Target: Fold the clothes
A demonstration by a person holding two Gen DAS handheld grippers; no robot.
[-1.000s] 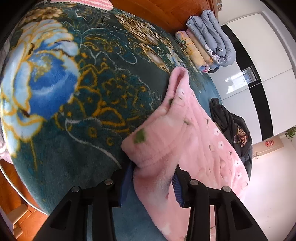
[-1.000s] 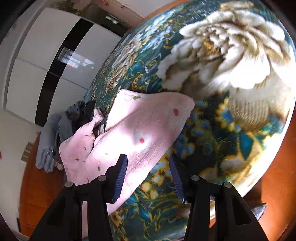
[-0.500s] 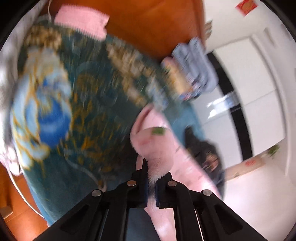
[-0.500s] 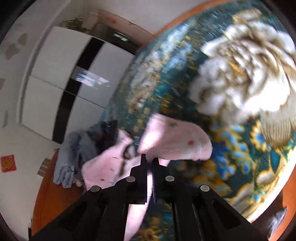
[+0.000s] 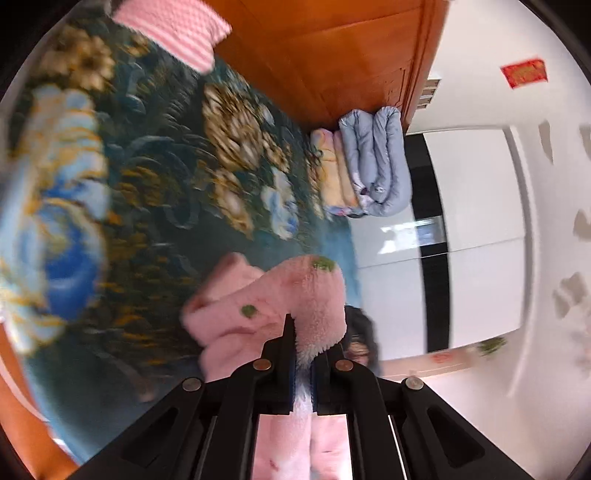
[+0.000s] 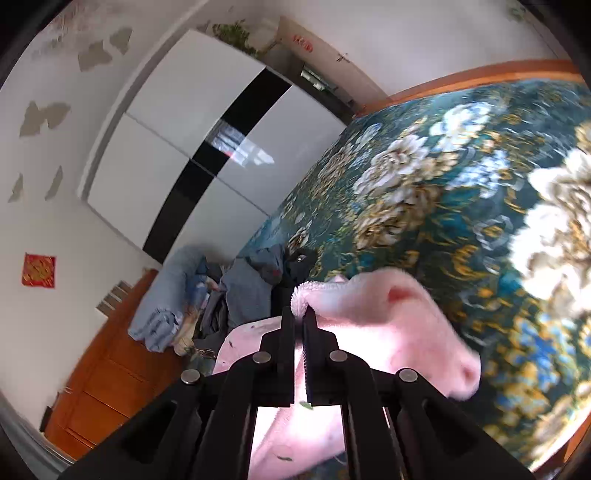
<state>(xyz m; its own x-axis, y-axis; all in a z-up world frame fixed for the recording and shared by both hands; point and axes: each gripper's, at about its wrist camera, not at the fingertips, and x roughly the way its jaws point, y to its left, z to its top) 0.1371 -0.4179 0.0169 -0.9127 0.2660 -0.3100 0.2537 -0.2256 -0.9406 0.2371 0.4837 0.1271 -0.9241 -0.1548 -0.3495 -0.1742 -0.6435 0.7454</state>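
A fluffy pink garment (image 5: 258,310) with small green and red spots hangs lifted above the dark green flowered blanket (image 5: 155,177) on the bed. My left gripper (image 5: 304,350) is shut on one edge of it, the fleece bunched between the pads. In the right wrist view my right gripper (image 6: 300,317) is shut on another edge of the same pink garment (image 6: 388,325), which drapes down to the right and below the fingers. The rest of the garment falls out of sight under both grippers.
Rolled blue and yellow quilts (image 5: 369,166) lie at the bed's far end by the wooden headboard (image 5: 332,55). A pink striped pillow (image 5: 173,33) sits at the top. Dark and grey clothes (image 6: 258,284) are piled on the blanket. A white and black wardrobe (image 6: 207,140) stands behind.
Both grippers went from open around the pink garment's edges to shut on them, then rose, lifting the garment off the blanket. Both views tilted up toward the walls.
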